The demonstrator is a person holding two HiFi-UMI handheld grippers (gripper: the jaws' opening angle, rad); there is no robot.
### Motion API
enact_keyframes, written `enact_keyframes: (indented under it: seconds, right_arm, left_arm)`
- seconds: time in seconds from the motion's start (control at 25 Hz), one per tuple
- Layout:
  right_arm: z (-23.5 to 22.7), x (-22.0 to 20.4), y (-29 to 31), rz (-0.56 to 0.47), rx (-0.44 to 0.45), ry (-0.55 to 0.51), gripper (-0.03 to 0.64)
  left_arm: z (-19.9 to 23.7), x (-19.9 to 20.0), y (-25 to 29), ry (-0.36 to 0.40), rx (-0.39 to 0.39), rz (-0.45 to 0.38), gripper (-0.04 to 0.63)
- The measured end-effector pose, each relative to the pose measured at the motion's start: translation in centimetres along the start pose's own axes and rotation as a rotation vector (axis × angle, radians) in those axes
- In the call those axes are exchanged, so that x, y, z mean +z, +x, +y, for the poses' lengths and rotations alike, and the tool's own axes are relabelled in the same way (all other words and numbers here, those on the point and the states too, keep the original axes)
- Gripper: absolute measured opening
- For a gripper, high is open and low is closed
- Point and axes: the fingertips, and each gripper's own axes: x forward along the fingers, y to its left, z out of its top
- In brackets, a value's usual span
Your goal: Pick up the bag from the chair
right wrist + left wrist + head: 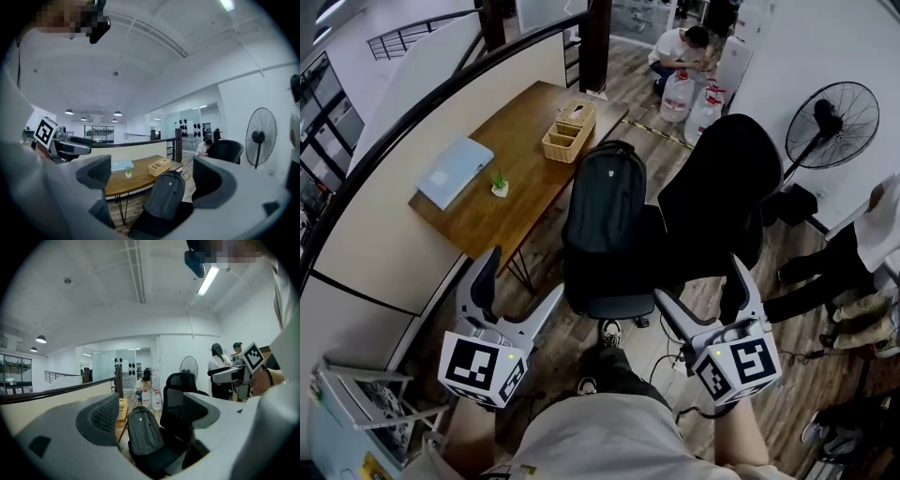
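A dark grey backpack (605,199) stands upright on the seat of a black office chair (719,192), leaning toward the table side. My left gripper (523,277) is held open, short of the chair's front left. On the other side my right gripper (698,281) is open too, near the seat's front right corner. Neither touches the bag. The left gripper view looks between its open jaws at the backpack (144,430) and the chair (180,392). In the right gripper view the backpack (166,194) also shows between open jaws.
A wooden table (511,202) stands left of the chair with a wooden organiser (570,131), a blue folder (455,172) and a small plant (499,184). A standing fan (832,122) is at right. One person crouches by water bottles (678,97); another stands at right (862,253).
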Motion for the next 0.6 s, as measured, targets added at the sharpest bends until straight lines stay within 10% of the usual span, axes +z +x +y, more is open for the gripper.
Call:
enact_keyframes:
  seconds: [0.6]
  right_arm:
    - [-12.5, 2.4, 14.3, -0.007, 0.067, 0.006, 0.541]
  left_arm:
    - [3.4, 2.9, 16.9, 0.023, 0.075, 0.047, 0.42]
